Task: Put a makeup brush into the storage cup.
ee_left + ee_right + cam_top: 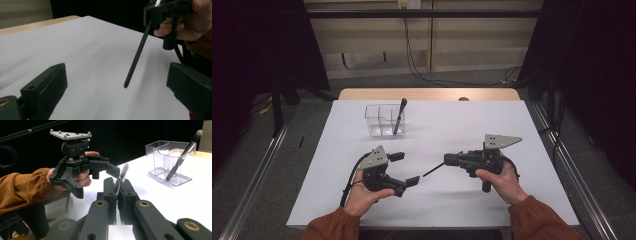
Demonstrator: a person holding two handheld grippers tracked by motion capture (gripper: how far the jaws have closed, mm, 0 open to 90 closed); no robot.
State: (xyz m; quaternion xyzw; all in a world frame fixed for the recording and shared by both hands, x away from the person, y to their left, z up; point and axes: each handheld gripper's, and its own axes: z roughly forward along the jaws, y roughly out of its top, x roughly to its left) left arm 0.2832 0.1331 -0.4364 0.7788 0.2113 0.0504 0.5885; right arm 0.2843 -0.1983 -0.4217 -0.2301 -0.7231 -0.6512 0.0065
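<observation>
White table (522, 150), right tongs (446, 160) clamped on black brush (432, 170).

White table top (512, 130) lay over a wooden board, whose far edge (427, 94) showed as a tan strip. A small dark lump (463, 99) sat on that strip, too small to identify. Grey floor (562, 165) surrounded the table. Metal rails (257, 175) ran along the floor on both sides. Black cables (422, 70) hung down the pale back wall (477, 45) from a socket (408, 4) and trailed over the floor. A dark frame post (276, 105) stood at the left, with black curtains (597, 75) on either side.
</observation>
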